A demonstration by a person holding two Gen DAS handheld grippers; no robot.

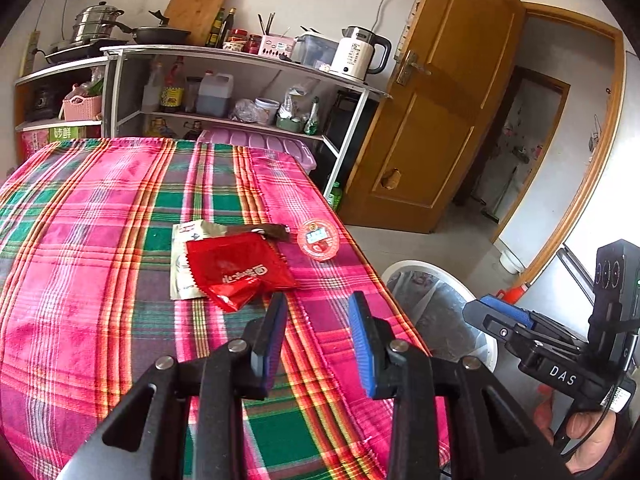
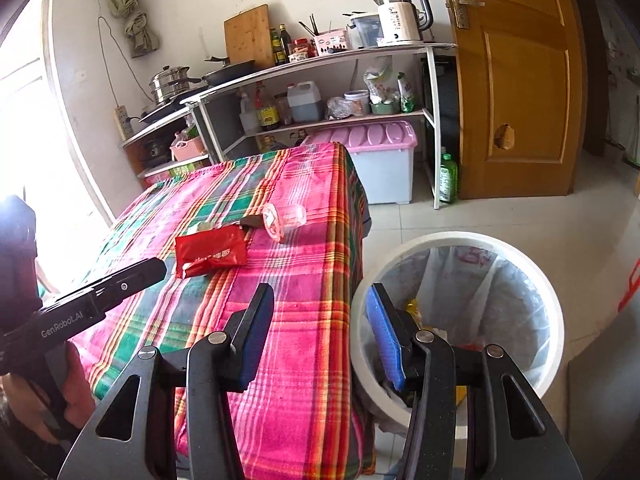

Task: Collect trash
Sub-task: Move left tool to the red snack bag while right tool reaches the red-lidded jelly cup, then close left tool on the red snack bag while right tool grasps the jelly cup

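Table [image 1: 100,240]: covered in a pink, green and orange plaid cloth, with your trash items grouped toward its right edge.

Red wrapper [image 1: 236,270]: lay crumpled and flat on the cloth, white lettering up, overlapping a silver-white packet [image 1: 180,264] beneath and to its left.

Dark brown wrapper [image 1: 264,231]: lay just behind the red wrapper, touching its far edge.

Clear plastic cup [image 1: 318,239]: a small jelly-type cup with a red printed lid, tipped on its side, just beside the brown wrapper and close to the table's right edge.

Trash bin [image 2: 520,256]: white, round, lined with a clear bag, standing on the tiled floor against the table's right side; some yellow and red scraps already lay in it.

Left gripper [image 1: 318,308]: you held it over the cloth, jaws apart with nothing between the blue pads, its left finger tip close to the near corner of the red wrapper but not pinching it.

Right gripper [image 2: 320,298]: you held it at the table's edge, jaws parted and empty, one finger over the cloth and the other over the bin's rim.

Background: a shelf unit [image 2: 320,60] with a white kettle [image 2: 402,18], and a brown wooden door [image 2: 520,80].
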